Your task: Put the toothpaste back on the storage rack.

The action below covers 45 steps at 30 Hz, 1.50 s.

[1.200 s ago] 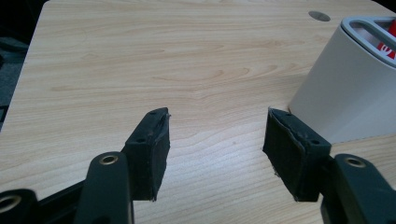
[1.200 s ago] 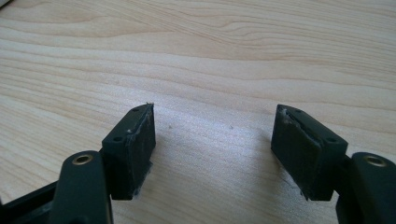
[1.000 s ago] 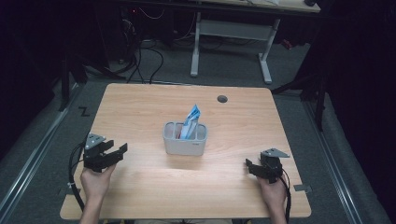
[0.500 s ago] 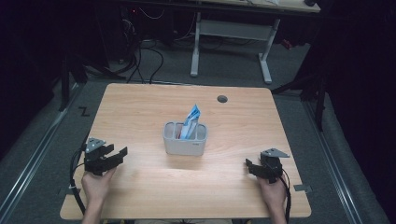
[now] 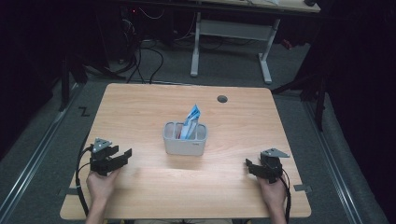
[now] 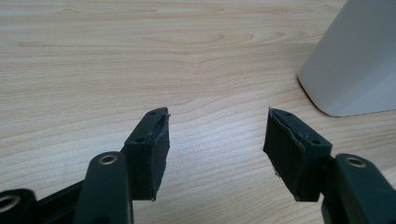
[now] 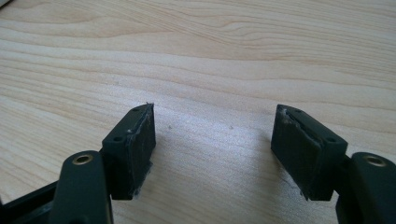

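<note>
While both hands rest near table's [image 5: 140, 107] front edge, grey holder [image 5: 184, 144] stands mid-table, well apart from each. Blue-white packet [image 5: 191, 122] upright in holder, leaning slightly; print too small to read, possibly sachet. Left gripper [image 5: 122, 155] jaws apart, nothing between, holder's wall ahead to its right. Right gripper [image 5: 248, 166] jaws apart, bare wood between.

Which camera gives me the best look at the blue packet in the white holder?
The high view: there the blue packet stands out of the white holder at mid-table, tilted, its top clear of the rim. The left gripper view catches just a corner of the holder's white wall, no packet. The right gripper view looks at bare wood.
</note>
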Tool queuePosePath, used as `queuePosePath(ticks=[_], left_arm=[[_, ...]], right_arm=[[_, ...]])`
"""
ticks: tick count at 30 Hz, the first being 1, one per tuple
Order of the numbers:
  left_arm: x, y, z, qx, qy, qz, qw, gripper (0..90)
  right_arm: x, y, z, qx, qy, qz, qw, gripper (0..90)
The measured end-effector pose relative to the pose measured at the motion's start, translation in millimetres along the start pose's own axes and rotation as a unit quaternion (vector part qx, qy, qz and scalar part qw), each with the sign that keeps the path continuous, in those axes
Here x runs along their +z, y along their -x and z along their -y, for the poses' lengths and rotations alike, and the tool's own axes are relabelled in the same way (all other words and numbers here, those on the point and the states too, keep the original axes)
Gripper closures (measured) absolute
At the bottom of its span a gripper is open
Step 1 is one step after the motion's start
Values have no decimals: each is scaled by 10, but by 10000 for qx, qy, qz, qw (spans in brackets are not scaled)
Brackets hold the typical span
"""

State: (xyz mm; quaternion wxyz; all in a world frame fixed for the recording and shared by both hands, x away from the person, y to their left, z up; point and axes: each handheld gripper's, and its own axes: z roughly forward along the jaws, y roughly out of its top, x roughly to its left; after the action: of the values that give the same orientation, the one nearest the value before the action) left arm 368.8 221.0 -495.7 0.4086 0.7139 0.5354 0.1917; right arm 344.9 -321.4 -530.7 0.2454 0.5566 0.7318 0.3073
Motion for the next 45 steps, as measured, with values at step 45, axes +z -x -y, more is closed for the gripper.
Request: queuePosePath(ticks=[45], left_arm=[[361,15,222,83,-262,-405,9988,364]], right_arm=[[0,0,0,0,1,5,10000,307]])
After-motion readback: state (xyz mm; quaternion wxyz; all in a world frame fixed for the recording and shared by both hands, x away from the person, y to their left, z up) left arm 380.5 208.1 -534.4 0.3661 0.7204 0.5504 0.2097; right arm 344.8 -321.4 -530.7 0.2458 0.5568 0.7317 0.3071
